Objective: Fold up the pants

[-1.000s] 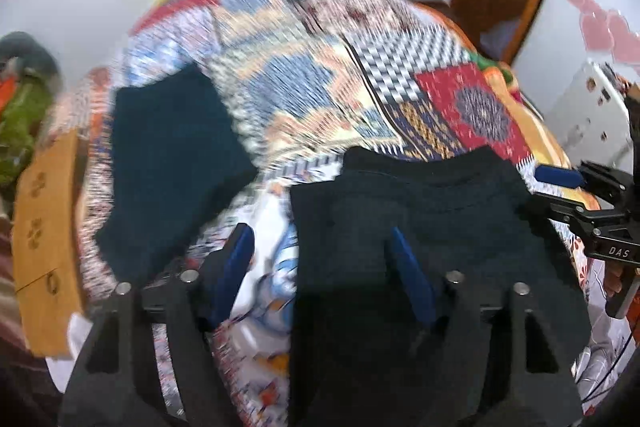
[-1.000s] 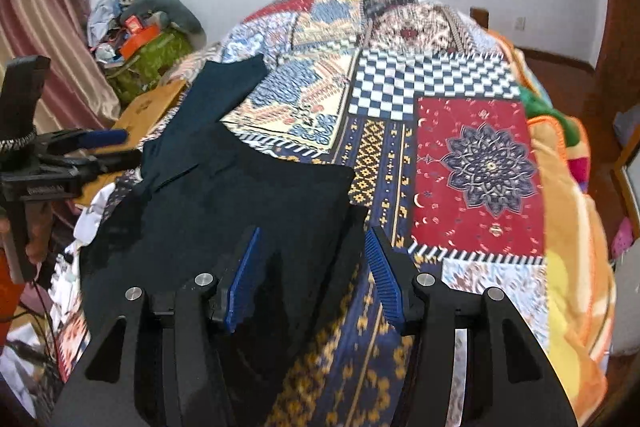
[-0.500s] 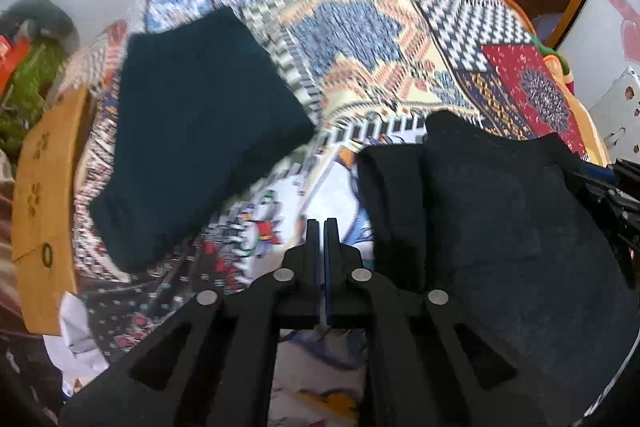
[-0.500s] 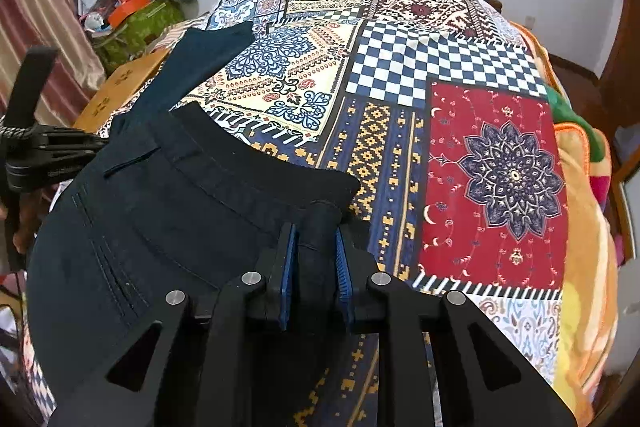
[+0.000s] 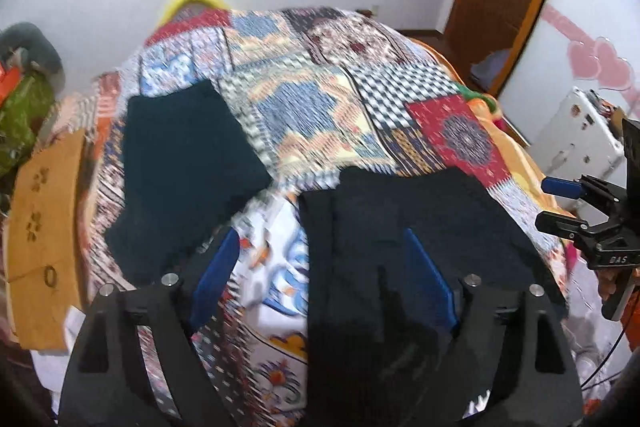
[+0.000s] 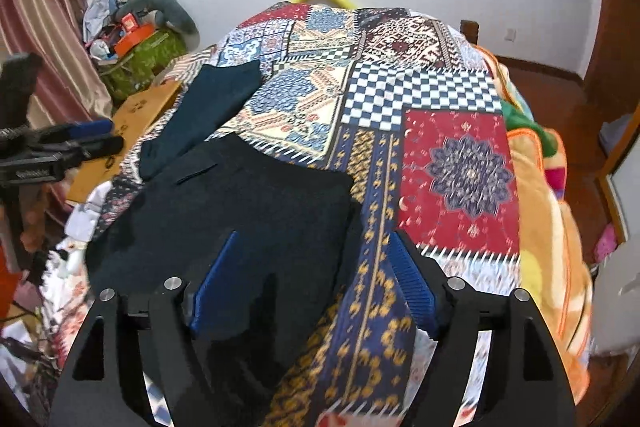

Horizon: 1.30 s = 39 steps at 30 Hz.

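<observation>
Left wrist: both grippers' fingers released above pants; "DAS" readable.

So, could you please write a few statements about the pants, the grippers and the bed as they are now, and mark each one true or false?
1. The left gripper is clamped on the black pants. False: its jaws stand open, having just opened, and grip nothing.
2. The black pants lie on the patchwork quilt. True.
3. The right gripper is open. True: its jaws have just opened, with the pants' edge below them.
4. The teal pants lie on the red quilt patch. False: they lie on the far left side of the quilt, beyond the black pants.
5. A cardboard box sits beside the bed. True.
</observation>
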Tool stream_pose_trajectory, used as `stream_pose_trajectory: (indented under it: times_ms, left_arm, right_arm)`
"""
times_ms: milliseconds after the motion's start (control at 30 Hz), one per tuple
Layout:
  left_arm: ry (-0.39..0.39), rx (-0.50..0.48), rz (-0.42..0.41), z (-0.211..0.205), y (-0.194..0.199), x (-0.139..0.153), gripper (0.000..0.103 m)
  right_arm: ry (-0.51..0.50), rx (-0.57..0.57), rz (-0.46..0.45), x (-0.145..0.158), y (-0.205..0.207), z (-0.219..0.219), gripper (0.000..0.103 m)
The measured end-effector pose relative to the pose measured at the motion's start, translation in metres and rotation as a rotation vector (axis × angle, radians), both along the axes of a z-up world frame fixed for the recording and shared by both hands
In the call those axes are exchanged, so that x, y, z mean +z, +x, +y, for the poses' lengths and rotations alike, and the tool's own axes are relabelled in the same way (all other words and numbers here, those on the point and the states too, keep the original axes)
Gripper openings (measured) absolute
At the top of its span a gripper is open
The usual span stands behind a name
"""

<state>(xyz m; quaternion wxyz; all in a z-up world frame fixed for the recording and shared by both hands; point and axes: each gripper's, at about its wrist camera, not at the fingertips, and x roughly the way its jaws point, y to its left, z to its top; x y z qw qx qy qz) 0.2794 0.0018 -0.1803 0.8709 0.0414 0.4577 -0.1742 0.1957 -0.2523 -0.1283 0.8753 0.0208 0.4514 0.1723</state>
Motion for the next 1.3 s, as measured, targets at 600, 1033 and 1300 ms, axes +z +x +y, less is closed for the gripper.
stream_pose_trajectory:
  times_ms: [600, 1033, 1300]
  left_arm:
    - [-0.080, -0.058, 0.253, -0.026, 0.006, -0.078, 0.087]
    - [-0.198, 0.044, 0.285, -0.013, 0.030, -0.077, 0.052]
    - [-0.121, 0.051, 0.180, -0.023, 0.012, -0.058, 0.034]
  right_arm:
    - [0.265, -0.011, 0.292, -0.075, 0.010, 0.001, 0.082]
    - [0.294, 0.035, 0.258, -0.072, 0.028, 0.008, 0.041]
    - [0.221, 0.066, 0.171, -0.050, 0.025, 0.016, 0.024]
